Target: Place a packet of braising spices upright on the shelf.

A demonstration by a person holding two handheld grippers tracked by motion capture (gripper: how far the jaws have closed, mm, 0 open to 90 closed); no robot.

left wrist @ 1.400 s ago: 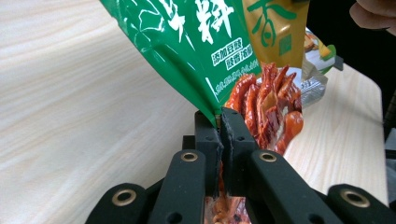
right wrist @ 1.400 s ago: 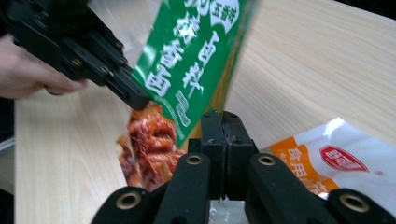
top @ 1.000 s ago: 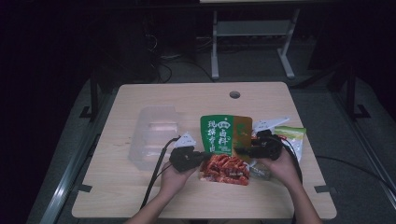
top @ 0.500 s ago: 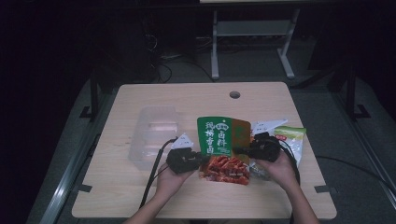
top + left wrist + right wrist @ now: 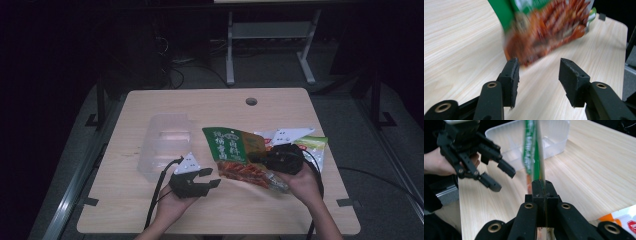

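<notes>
A snack bag (image 5: 231,146), green at the top and red below, hangs tilted just above the table. My right gripper (image 5: 254,158) is shut on its right edge; in the right gripper view the bag (image 5: 533,152) stands edge-on, rising from the closed jaws (image 5: 542,185). My left gripper (image 5: 212,177) lies left of the bag near the front edge. Its jaws have just been opening and nothing is between them. In the left gripper view the open gripper (image 5: 539,68) faces the blurred bag (image 5: 546,30). The right gripper view also shows the left gripper (image 5: 502,180) held in a hand.
A clear plastic container (image 5: 165,145) stands on the wooden table (image 5: 200,107), left of the bag, and it appears behind the bag (image 5: 554,137) in the right gripper view. More snack packets (image 5: 312,146) lie at the right behind my right hand. A cable hole (image 5: 251,101) sits near the far edge.
The left gripper has let go of the bag, opened, and drawn back to the left. The right gripper has closed on the bag's edge and lifted it off the table.
</notes>
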